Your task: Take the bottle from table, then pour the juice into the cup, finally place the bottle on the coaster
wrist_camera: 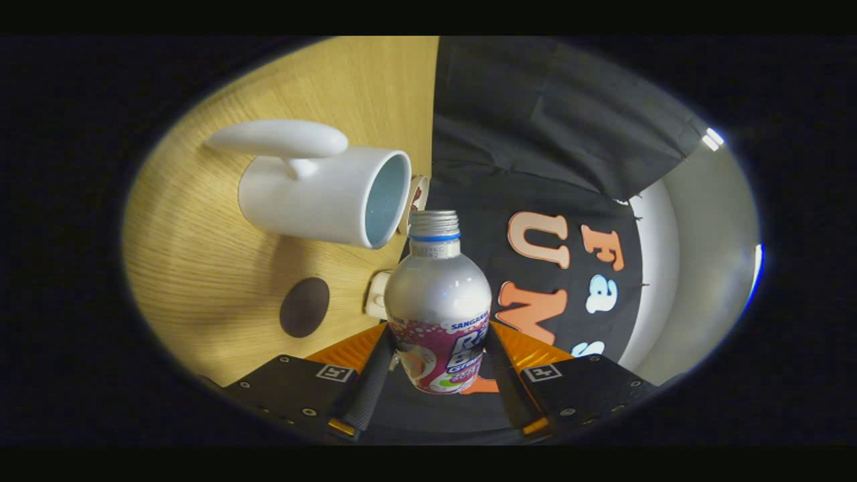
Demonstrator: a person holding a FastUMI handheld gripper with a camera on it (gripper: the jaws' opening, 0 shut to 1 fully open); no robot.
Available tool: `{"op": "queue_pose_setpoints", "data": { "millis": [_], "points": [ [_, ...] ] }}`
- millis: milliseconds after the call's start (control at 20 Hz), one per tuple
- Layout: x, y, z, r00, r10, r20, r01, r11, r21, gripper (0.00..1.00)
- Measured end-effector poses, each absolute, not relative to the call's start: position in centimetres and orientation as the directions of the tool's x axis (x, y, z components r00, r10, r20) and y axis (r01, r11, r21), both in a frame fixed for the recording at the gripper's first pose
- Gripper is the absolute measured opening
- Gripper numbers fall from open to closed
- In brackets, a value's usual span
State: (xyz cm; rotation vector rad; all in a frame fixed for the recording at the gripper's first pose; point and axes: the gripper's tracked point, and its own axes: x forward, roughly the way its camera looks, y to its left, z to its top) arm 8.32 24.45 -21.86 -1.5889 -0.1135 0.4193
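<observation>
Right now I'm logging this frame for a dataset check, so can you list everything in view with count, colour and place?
bottle: one, silver with a pink and blue label and a blue neck ring, cap off, held between the fingers, its mouth just short of the cup's rim
cup: one, white with a pale blue inside and a white handle, standing on the table beyond the bottle
coaster: one, dark brown and round, flat on the table beside the cup
table: one, light wood grain
small white object: one, on the table behind the bottle's shoulder; cannot tell what it is
gripper: one, black with orange parts, fingers pressing the bottle's lower body from both sides
</observation>
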Motion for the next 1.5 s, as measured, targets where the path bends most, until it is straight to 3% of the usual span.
{"op": "queue_pose_setpoints", "data": {
  "millis": [300, 600, 850, 1100, 1300, 1500],
  "points": [
    [8.2, 23.8, -21.7, 0.922, 0.3, -0.244, -0.331, 0.287, -0.899, 0.77],
    [8.5, 24.3, -21.3, 0.884, 0.345, -0.316, -0.465, 0.568, -0.679, 0.77],
    [9.0, 23.8, -20.5, 0.875, 0.355, -0.328, -0.478, 0.736, -0.479, 0.77],
    [10.2, 22.4, -20.2, 0.883, 0.349, -0.315, -0.419, 0.887, -0.194, 0.77],
    [12.1, 22.2, -21.5, 0.872, 0.355, -0.336, -0.374, 0.927, 0.009, 0.77],
    [12.5, 22.1, -22.8, 0.86, 0.349, -0.372, -0.36, 0.932, 0.04, 0.77]
  ]
}}
